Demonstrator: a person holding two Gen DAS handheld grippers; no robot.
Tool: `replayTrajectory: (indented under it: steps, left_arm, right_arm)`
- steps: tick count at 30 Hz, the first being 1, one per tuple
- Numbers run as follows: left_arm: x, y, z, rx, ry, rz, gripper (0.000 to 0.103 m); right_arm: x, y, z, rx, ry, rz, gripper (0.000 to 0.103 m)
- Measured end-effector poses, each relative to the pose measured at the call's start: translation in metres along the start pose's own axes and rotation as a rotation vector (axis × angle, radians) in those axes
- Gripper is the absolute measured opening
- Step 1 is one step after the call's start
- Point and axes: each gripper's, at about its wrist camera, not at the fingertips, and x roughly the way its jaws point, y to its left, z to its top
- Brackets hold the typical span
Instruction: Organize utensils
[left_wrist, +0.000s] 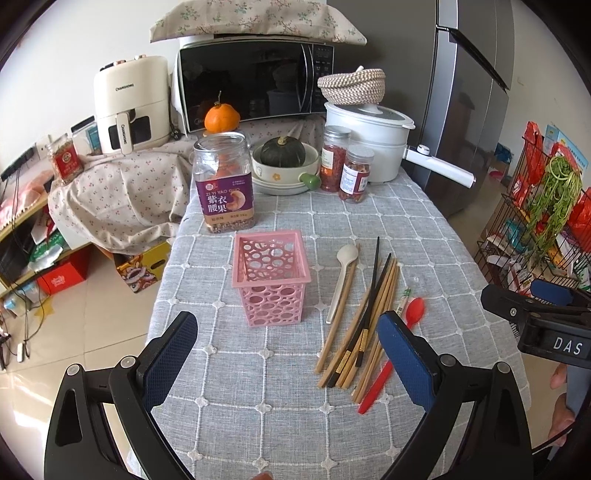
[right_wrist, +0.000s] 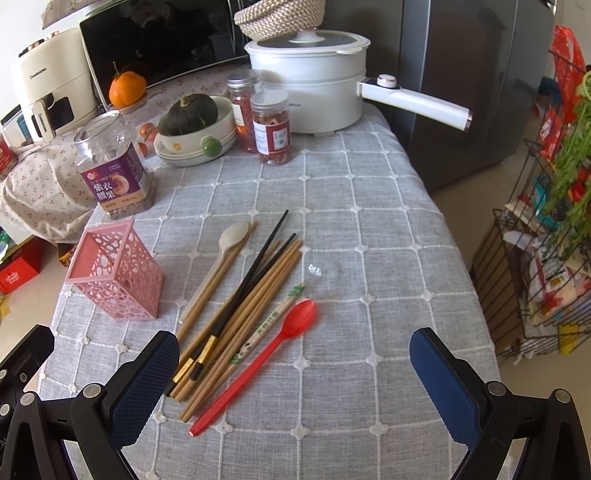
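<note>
A pink perforated holder (left_wrist: 270, 277) (right_wrist: 116, 273) stands upright and empty on the grey checked tablecloth (left_wrist: 258, 406) (right_wrist: 369, 229). To its right lie a beige spoon (left_wrist: 343, 273) (right_wrist: 221, 254), a fan of wooden and black chopsticks (left_wrist: 369, 317) (right_wrist: 251, 295), a paper-wrapped pair (right_wrist: 267, 326) and a red spoon (left_wrist: 388, 365) (right_wrist: 258, 362). My left gripper (left_wrist: 288, 343) hovers open in front of the holder, its right finger over the chopstick ends. My right gripper (right_wrist: 295, 365) hangs open above the red spoon's handle, holding nothing. It also shows at the left wrist view's right edge (left_wrist: 546, 314).
At the back stand a nut jar (left_wrist: 223, 184) (right_wrist: 112, 166), a bowl with a green squash (left_wrist: 284, 166) (right_wrist: 192, 125), two small jars (left_wrist: 347, 166) (right_wrist: 258, 118), a white pot (left_wrist: 369, 136) (right_wrist: 310, 81) and a microwave (left_wrist: 255, 81). A wire rack (right_wrist: 535, 258) stands right of the table.
</note>
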Motion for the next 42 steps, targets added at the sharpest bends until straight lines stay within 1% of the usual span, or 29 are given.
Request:
replayTrajectory:
  steps: [4,7,9,11,13,14,15,16,17,18,19,21,22,23,24,26,31,35,37,40,42]
  left_arm:
    - [0.014,-0.006,0.020,0.030,0.063,-0.054,0.100]
    - [0.027,-0.020,0.037,0.102,0.104,-0.052,0.100]
    - [0.037,-0.033,0.049,0.147,0.137,-0.083,0.099]
    - [0.051,-0.044,0.062,0.146,0.188,-0.145,0.097]
    - [0.069,-0.056,0.074,0.149,0.236,-0.187,0.089]
    - [0.080,-0.062,0.079,0.158,0.262,-0.199,0.083]
    - [0.092,-0.068,0.083,0.163,0.286,-0.203,0.076]
    - [0.104,-0.075,0.086,0.167,0.309,-0.202,0.072]
    - [0.117,-0.080,0.088,0.170,0.334,-0.201,0.066]
    - [0.131,-0.085,0.088,0.166,0.358,-0.204,0.059]
    - [0.145,-0.088,0.089,0.158,0.383,-0.213,0.055]
    - [0.174,-0.097,0.089,0.143,0.429,-0.226,0.041]
    - [0.187,-0.100,0.088,0.135,0.448,-0.230,0.037]
    - [0.199,-0.103,0.087,0.128,0.464,-0.235,0.031]
    - [0.211,-0.106,0.086,0.121,0.476,-0.239,0.022]
    - [0.228,-0.110,0.084,0.108,0.493,-0.238,0.014]
    - [0.261,-0.122,0.081,0.118,0.533,-0.216,0.012]
    - [0.278,-0.127,0.077,0.138,0.569,-0.166,0.011]
    - [0.280,-0.128,0.075,0.141,0.567,-0.163,0.007]
    - [0.276,-0.132,0.076,0.158,0.547,-0.150,0.006]
    - [0.266,-0.130,0.077,0.161,0.523,-0.158,0.006]
  right_arm:
    - [0.014,-0.016,0.010,0.031,0.057,0.040,0.102]
    - [0.026,-0.029,0.017,0.059,0.091,0.051,0.101]
    - [0.036,-0.040,0.021,0.092,0.117,0.067,0.096]
    - [0.047,-0.052,0.024,0.140,0.148,0.094,0.087]
    - [0.057,-0.064,0.025,0.189,0.175,0.110,0.082]
    - [0.061,-0.069,0.025,0.211,0.187,0.113,0.079]
    - [0.065,-0.074,0.025,0.228,0.196,0.112,0.077]
    - [0.068,-0.078,0.026,0.240,0.201,0.111,0.075]
    - [0.070,-0.081,0.025,0.249,0.206,0.108,0.074]
    - [0.072,-0.084,0.025,0.256,0.212,0.106,0.074]
    - [0.074,-0.086,0.025,0.262,0.218,0.106,0.074]
    - [0.077,-0.091,0.025,0.270,0.224,0.105,0.073]
    - [0.078,-0.093,0.025,0.274,0.226,0.105,0.073]
    - [0.078,-0.095,0.025,0.278,0.228,0.105,0.073]
    - [0.079,-0.097,0.026,0.282,0.231,0.104,0.073]
    - [0.081,-0.101,0.026,0.292,0.236,0.101,0.073]
    - [0.088,-0.104,0.026,0.286,0.251,0.101,0.073]
    - [0.092,-0.107,0.025,0.277,0.263,0.092,0.073]
    - [0.093,-0.108,0.024,0.273,0.268,0.091,0.073]
    - [0.093,-0.106,0.023,0.261,0.272,0.088,0.073]
    - [0.095,-0.103,0.022,0.255,0.276,0.085,0.073]
